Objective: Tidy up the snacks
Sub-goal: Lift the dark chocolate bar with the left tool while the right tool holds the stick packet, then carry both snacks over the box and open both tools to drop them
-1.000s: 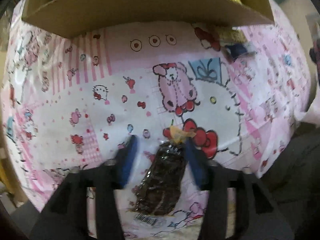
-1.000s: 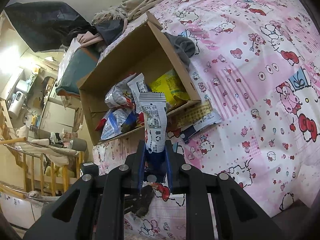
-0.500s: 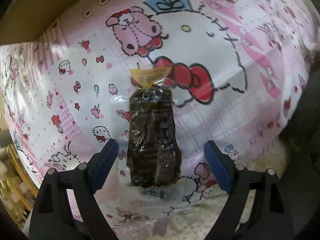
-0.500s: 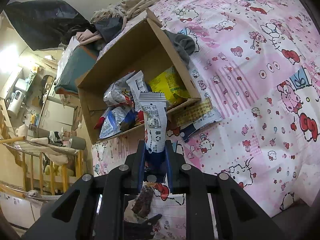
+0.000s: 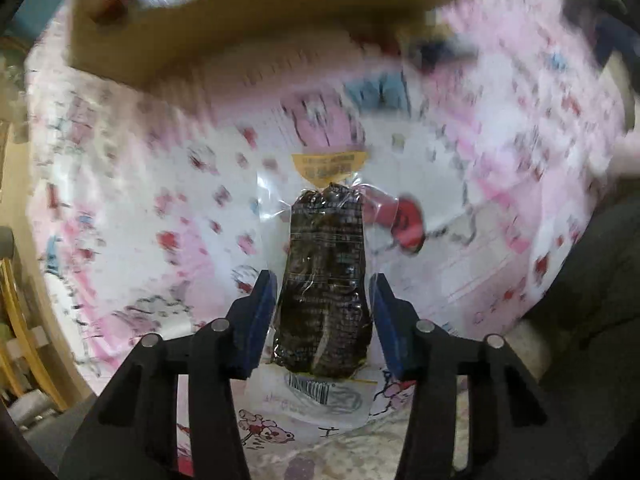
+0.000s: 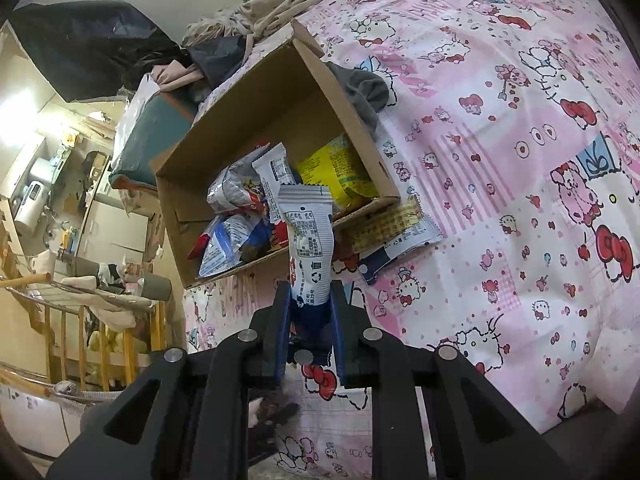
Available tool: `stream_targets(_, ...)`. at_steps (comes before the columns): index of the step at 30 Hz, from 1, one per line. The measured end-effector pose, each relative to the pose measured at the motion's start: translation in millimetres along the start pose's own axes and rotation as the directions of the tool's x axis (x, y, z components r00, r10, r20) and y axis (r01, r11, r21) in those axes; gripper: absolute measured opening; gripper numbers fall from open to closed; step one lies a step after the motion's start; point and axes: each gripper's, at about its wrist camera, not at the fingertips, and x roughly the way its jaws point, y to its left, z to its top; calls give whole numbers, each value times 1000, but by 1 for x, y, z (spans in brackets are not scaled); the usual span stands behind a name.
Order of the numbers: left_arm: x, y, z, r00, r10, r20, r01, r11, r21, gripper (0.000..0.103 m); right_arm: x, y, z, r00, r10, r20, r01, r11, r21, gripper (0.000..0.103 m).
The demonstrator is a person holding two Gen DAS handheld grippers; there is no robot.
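Left wrist view: the left gripper [image 5: 322,312] points straight down at the pink cartoon-print bedspread [image 5: 132,208]; its jaws, spread wide half a second ago, have just been closing, and the blue pads [image 5: 260,316] now flank the dark snack packet [image 5: 324,288], sitting against or just beside its clear wrapper; whether they press it cannot be told; the background is smeared by motion while packet and fingers stay sharp, which suggests, as a judgement, that the packet is rising with the hand and the pick-up is under way; the packet is a long clear bag of dark, ridged contents, with a yellow label at its far end and a barcode at its near end. Right wrist view: the right gripper [image 6: 310,320] has not moved over the past second; its fingers are nearly closed on the dark blue end of a white stick sachet [image 6: 310,240], held upright in front of the open cardboard box [image 6: 280,92], which holds several packets including a yellow bag [image 6: 336,168]; two flat packets [image 6: 394,232] lie on the bedspread at the box's near corner, not yet sorted.
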Motion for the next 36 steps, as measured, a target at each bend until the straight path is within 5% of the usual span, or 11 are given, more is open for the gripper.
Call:
stream_targets(5, -76, 16, 9, 976, -7, 218, 28, 995, -94, 43, -5, 6, 2, 999, 41, 12, -41, 999, -13, 19)
stream_targets(11, -135, 57, 51, 908, 70, 412, 28, 973, -227, 44, -6, 19, 18, 998, 64, 23, -63, 997, -54, 19)
stream_targets(15, -144, 75, 83, 893, 86, 441, 53, 955, -292, 44, -1, 25, 35, 997, 75, 23, -73, 995, -69, 19)
stream_targets(23, -122, 93, 140, 893, 140, 428, 35, 926, -376, 44, 27, 32, 76, 998, 58, 13, -56, 991, -120, 19)
stream_targets(36, -89, 86, 178, 892, 212, 400, -68, 937, -343, 47, 68, 20, 103, 1000, -16, -21, 13, 989, -145, 19)
